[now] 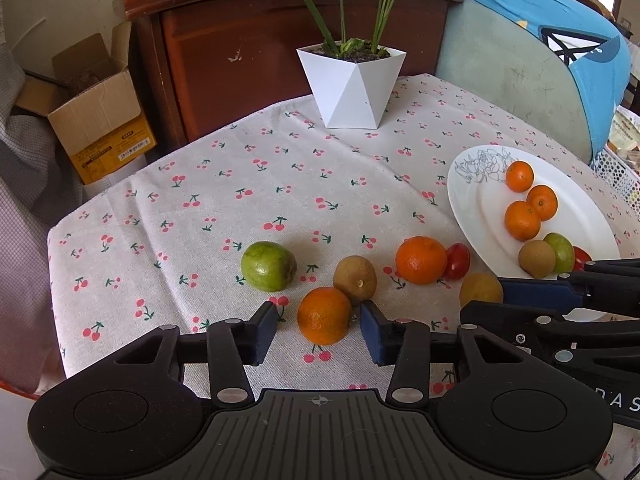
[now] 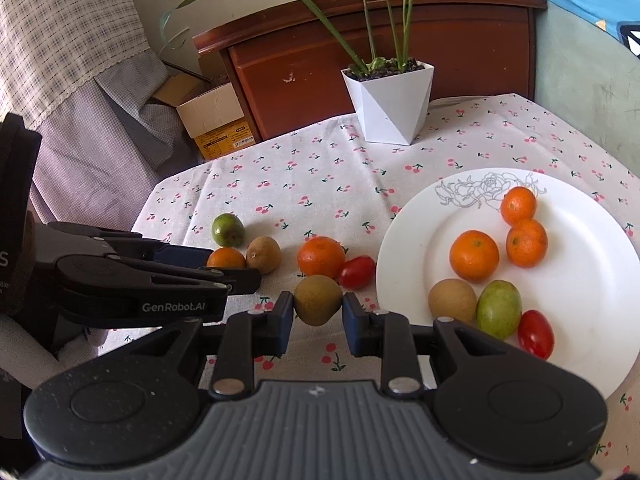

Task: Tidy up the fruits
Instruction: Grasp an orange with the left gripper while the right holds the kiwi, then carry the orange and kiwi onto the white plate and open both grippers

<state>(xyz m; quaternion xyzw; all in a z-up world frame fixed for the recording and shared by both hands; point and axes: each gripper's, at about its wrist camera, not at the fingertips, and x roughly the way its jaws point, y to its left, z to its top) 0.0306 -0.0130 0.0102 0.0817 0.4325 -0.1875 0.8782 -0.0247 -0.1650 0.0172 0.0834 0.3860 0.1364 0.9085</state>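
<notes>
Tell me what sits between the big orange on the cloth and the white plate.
A red cherry tomato lies there, touching the big orange and just short of the white plate rim. The right wrist view shows it best.

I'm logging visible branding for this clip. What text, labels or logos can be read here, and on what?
"GenRobot.AI": on the side of the left hand-held gripper, seen from the right wrist view.
"A S": cut-off letters on the right hand-held gripper body at the left wrist view's edge.
Labels on the cardboard box: too small to read.
The plate has only a flower line drawing.
</notes>
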